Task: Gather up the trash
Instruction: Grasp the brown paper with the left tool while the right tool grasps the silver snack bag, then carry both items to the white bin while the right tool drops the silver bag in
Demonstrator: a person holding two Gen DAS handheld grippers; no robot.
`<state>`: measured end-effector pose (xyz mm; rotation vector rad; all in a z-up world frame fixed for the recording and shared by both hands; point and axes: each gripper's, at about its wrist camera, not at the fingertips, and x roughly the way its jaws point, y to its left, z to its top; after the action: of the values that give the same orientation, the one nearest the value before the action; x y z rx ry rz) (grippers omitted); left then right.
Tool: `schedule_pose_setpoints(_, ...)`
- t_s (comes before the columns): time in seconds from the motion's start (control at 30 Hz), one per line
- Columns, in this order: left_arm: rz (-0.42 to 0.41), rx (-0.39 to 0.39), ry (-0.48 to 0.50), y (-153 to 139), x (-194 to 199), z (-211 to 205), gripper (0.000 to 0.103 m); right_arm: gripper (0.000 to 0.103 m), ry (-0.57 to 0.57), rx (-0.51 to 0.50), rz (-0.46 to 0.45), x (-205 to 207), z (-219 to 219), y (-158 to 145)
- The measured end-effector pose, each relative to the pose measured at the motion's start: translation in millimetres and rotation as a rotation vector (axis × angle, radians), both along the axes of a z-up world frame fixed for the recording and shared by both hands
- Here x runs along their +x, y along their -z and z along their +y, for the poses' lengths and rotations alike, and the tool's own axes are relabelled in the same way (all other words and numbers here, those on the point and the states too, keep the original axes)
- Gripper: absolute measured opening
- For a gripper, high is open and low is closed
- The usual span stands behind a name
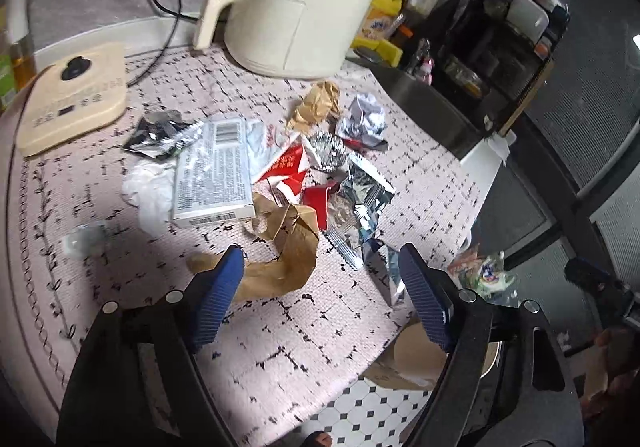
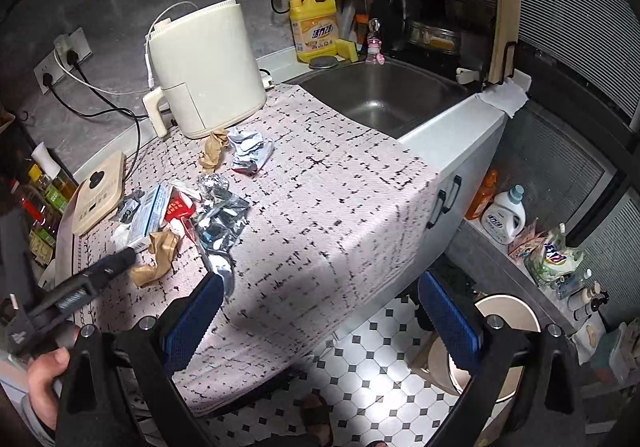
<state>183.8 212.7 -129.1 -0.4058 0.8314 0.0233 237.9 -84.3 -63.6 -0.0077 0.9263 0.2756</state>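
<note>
Your left gripper (image 1: 320,287) and right gripper (image 2: 320,321) both hang spread and empty; brown paper (image 1: 280,255), foil wrappers (image 1: 360,203) and box (image 1: 214,171) at twelve o'clock remain uncollected.

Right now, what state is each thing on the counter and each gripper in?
left gripper: open, empty, above the brown paper
right gripper: open, empty
brown paper: crumpled, on the cloth
foil wrapper: torn open, flat
white box: lying flat
air fryer: upright, drawer shut
sink: empty
</note>
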Motion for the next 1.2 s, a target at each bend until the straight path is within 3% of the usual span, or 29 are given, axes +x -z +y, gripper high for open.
schedule_pose_setpoints(0.1, 0.051, 0.028, 0.050, 20.3, 16.2, -2.5, 0.066, 0.095, -0.014, 0.009, 0.033, 6.0, 11.7, 8.4)
schedule_pose_setpoints(0.17, 0.100, 0.041, 0.075, 34.7, 25.1, -3.7, 0.046, 0.095, -0.035, 0.028, 0.055, 6.9, 20.8, 14.3)
schedule_pose_setpoints(0.23, 0.128, 0.026, 0.089, 44.2, 27.8, 0.6, 0.018, 0.095, -0.063, 0.012, 0.069, 6.9, 32.6, 21.7)
schedule_pose_setpoints(0.33, 0.106, 0.017, 0.080, 41.6, 23.5, 7.3, 0.004, 0.089, -0.122, 0.011, 0.109, 10.4, 50.0, 34.5)
schedule_pose_setpoints(0.6, 0.043, -0.002, 0.036, 12.3, 0.5, 30.9, 0.003, 0.074, -0.237, -0.015, 0.183, 29.8, 104.1, 70.5)
schedule_pose_setpoints(0.83, 0.027, 0.034, -0.005, -0.2, -17.8, 39.1, 0.003, 0.068, -0.320, -0.125, 0.201, 50.6, 147.9, 105.0)
schedule_pose_setpoints(0.87, 0.021, 0.038, -0.016, -2.2, -21.7, 38.9, 0.003, 0.056, -0.334, -0.142, 0.204, 54.5, 150.9, 110.8)
schedule_pose_setpoints(0.9, 0.017, 0.038, -0.027, -3.4, -25.1, 38.9, 0.003, 0.028, -0.343, -0.156, 0.209, 57.5, 152.2, 115.1)
schedule_pose_setpoints(0.93, 0.012, 0.034, -0.042, -3.9, -28.7, 39.2, 0.003, 0.010, -0.354, -0.188, 0.231, 61.8, 153.7, 121.4)
schedule_pose_setpoints(0.97, 0.009, 0.027, -0.061, -3.3, -32.1, 39.8, 0.003, 0.006, -0.357, -0.181, 0.232, 63.6, 151.9, 121.1)
schedule_pose_setpoints(1.2, -0.005, 0.009, -0.133, -9.7, -35.0, 25.0, 0.003, 0.004, -0.393, -0.147, 0.189, 68.7, 123.4, 95.6)
